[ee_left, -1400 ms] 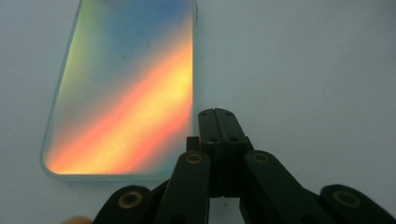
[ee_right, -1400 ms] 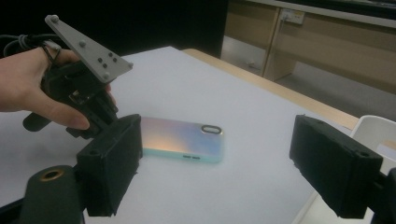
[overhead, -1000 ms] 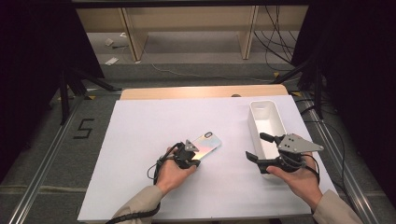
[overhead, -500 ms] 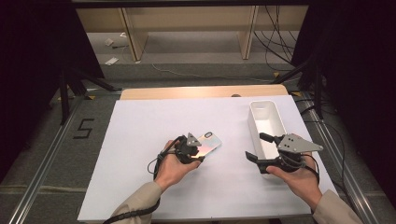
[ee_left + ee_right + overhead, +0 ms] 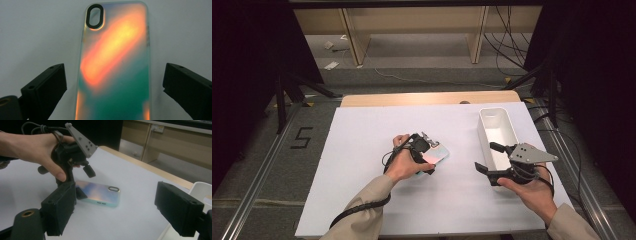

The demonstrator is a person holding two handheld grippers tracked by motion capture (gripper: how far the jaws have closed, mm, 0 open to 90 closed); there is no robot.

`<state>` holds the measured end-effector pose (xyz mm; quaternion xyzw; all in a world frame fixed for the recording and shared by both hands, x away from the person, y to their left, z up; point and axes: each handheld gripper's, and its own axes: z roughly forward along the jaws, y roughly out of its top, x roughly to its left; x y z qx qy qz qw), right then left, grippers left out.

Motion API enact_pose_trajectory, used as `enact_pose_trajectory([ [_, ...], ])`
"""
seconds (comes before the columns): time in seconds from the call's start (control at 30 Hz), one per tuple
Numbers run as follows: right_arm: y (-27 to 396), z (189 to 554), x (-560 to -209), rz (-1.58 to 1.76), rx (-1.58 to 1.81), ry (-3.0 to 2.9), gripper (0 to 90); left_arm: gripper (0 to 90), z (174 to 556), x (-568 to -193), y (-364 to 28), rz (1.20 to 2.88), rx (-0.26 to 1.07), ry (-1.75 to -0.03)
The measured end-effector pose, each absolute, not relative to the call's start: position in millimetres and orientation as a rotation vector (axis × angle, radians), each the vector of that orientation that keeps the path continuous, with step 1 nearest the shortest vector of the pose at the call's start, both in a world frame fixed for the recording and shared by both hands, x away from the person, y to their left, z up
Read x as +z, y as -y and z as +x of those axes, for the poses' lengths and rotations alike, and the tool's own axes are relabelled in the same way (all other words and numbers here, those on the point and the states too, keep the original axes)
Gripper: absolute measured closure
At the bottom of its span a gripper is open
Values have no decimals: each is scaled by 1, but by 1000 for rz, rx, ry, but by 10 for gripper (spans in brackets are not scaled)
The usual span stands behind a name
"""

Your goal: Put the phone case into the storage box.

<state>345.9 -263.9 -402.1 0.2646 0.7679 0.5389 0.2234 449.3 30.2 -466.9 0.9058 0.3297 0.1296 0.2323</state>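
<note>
Lying flat on the white tabletop [image 5: 362, 200] is an iridescent phone case [image 5: 115, 62], orange-pink over teal, back side up, dark-ringed camera cutout at its far end. All places below are relative to that case.

Left gripper [image 5: 424, 157] sits right over the case's near end, held by the person's left hand [image 5: 404, 162]. Its jaws have just been opening and now stand wide, one on each side of the case with bare white sheet showing between each pad and the case edge. So: case between the jaws, not clamped, resting on the tabletop by itself. In the right gripper view the left gripper's lower jaw tip sits at the case's near end; can't tell if it touches. Grey three-cornered plate [image 5: 81, 138] on that gripper tilts up above the case.

Right gripper [image 5: 487, 157] is well apart from the case, off to its right, in the person's right hand [image 5: 532, 192]. Jaws wide open, nothing in them, pointing roughly toward the case.

White rectangular bin [image 5: 497, 132] stands farther right of the case, just beyond the right gripper, long axis running away from the person.
</note>
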Motion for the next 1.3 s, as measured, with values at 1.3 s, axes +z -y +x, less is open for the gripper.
enact_pose_trajectory([
  [1.3,263,347,-403,720,1487,-2130,181,132,470,-473,-30,2594,166,-866],
])
